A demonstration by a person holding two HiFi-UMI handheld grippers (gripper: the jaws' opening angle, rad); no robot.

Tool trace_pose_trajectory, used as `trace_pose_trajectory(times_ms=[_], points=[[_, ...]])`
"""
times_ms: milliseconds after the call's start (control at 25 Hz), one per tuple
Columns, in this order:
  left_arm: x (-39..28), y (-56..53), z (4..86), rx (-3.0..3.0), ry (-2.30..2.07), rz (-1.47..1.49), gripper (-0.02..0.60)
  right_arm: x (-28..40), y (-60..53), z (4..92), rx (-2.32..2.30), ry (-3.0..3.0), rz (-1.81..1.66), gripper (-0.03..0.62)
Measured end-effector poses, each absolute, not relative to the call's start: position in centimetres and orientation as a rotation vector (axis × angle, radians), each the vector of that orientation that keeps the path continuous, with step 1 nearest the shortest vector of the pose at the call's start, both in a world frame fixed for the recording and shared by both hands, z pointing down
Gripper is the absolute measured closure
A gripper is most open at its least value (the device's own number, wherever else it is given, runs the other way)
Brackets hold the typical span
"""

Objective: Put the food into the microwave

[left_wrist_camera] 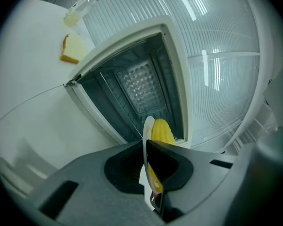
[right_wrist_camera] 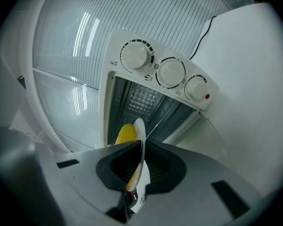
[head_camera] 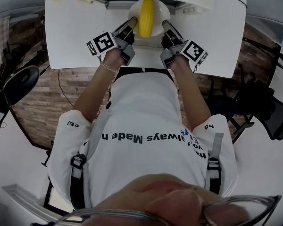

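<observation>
Food: one corn cob, bright yellow, rows of kernels along its length; lying on the plate with its ends toward 12 and 6 o'clock in the head view; no husk on the visible side
Plate: white, round, thin rim; held level above the table, right at the open mouth of the microwave; seen edge-on in both gripper views, corn bulging beyond the rim
Left gripper: on the plate's 9 o'clock rim; jaws closed narrow, pinching the rim between the dark pads
Right gripper: on the plate's 3 o'clock rim; jaws likewise clamped tight on the plate, corn just past them
Microwave: white, open, at 12 o'clock from the person; dark ribbed walls and a dimpled back panel inside; three round knobs in a row beside the opening
Table: white, carrying the microwave
Bread slice: pale with a brown crust; on the table at 10 o'clock from the microwave mouth in the left gripper view
Bottle: clear, lying just beyond the bread
</observation>
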State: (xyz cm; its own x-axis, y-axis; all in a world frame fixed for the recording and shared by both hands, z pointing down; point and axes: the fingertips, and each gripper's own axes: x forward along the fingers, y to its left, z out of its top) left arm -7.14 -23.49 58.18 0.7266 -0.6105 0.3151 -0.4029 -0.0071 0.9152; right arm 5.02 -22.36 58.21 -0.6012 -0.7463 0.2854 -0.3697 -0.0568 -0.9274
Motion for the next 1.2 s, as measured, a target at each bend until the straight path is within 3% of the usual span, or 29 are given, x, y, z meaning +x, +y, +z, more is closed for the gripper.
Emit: trace_pose_trajectory(times_ms=[1200], points=[[-7.4,-30.6,63.3,1.585,-0.855,-0.197,0.565,4.8,-29.2,63.4,-1.262,1.844,-1.715,0.571]])
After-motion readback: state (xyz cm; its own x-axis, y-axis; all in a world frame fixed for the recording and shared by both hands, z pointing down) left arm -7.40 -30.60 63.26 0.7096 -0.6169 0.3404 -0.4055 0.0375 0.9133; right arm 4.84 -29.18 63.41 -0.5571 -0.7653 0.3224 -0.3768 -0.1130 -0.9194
